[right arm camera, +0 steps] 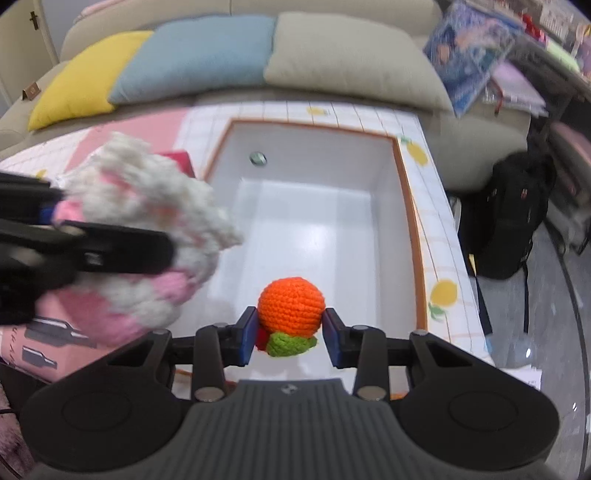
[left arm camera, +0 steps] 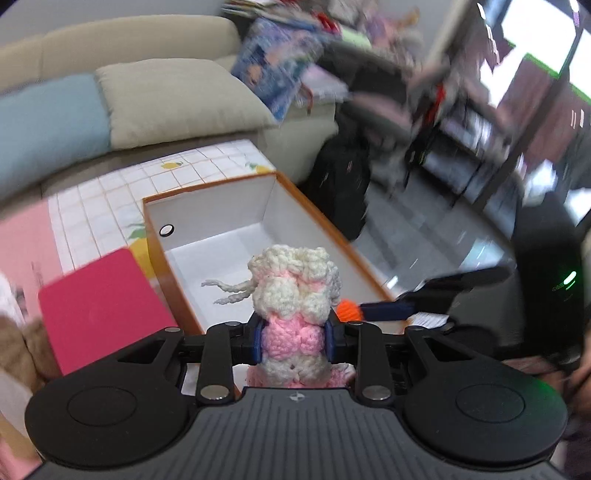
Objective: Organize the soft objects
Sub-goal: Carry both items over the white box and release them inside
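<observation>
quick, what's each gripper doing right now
left gripper: shut on the pink and white crochet piece
right gripper: shut on the orange crochet ball

Low table (right arm camera: 436,206) w/ white grid-tile top & lemon prints carries an open orange-rimmed white box (right arm camera: 406,206), a red flat item (left arm camera: 103,306) beside it, plus a pink sheet (left arm camera: 22,240).

Sofa (right arm camera: 332,7) at rear, beige. Three cushions against it: yellow cushion (right arm camera: 85,77), blue cushion (right arm camera: 195,62), beige cushion (right arm camera: 351,62), side by side. Patterned blue book (right arm camera: 469,51) leaning at the sofa's right end. Black backpack (right arm camera: 506,218) on the floor beside the bench. Red flat pad (left arm camera: 99,310) on the bench (right arm camera: 439,236) with lemon-print tiled cover.
</observation>
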The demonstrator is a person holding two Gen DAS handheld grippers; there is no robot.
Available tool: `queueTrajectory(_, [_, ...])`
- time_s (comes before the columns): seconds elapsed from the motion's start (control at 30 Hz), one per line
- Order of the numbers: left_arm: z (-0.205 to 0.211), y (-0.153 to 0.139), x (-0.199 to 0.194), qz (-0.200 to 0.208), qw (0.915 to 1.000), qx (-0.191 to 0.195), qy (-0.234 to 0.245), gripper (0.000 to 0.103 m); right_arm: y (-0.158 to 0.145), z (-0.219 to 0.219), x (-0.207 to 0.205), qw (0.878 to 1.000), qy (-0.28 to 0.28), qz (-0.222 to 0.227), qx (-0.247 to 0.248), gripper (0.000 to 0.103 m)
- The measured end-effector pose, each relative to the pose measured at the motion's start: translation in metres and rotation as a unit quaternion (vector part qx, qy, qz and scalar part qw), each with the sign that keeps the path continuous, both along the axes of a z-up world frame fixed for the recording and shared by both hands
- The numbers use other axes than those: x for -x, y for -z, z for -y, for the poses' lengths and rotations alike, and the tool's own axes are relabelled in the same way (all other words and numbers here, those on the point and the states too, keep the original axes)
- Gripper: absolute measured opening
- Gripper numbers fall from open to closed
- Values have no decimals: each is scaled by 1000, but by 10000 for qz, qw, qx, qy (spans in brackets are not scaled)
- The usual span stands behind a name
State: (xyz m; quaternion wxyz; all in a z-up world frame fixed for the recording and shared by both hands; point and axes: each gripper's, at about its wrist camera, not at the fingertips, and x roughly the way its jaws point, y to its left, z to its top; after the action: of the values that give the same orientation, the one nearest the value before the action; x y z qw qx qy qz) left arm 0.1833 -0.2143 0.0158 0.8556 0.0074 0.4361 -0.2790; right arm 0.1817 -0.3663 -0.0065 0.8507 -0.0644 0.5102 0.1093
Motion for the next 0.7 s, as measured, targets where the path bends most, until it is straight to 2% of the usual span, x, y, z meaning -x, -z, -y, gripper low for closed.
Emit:
queueTrajectory(0.03, [11,4,-3,20,9998,-170,110,34,5,4,-2,10000,4,-82,33,37])
queueTrajectory(0.1, [29,18,-12,-195,9984,-479,237,34,17,7,-5,9995,-25,-251,203,37])
queueTrajectory(0.2, [33,35,-14,-472,9953,-785,329,34,32,12,-7,9983,-91,-392,429,37])
queueTrajectory(0.27, [33,43,-9,-543,9921,-1073,365,35,38,15,-8,9980,-62,-519,350,37])
queueTrajectory(0.43, [36,63,-8,-912,9832,-1485,536,38,52,20,-11,9969,-112,-725,281,37])
queueTrajectory(0.63, [41,71,-11,-989,9792,-1696,508,40,60,20,-17,9953,-129,-935,222,37])
queueTrajectory(0.7, [39,70,-12,-998,9797,-1672,468,47,61,22,-22,9948,-68,-998,200,37])
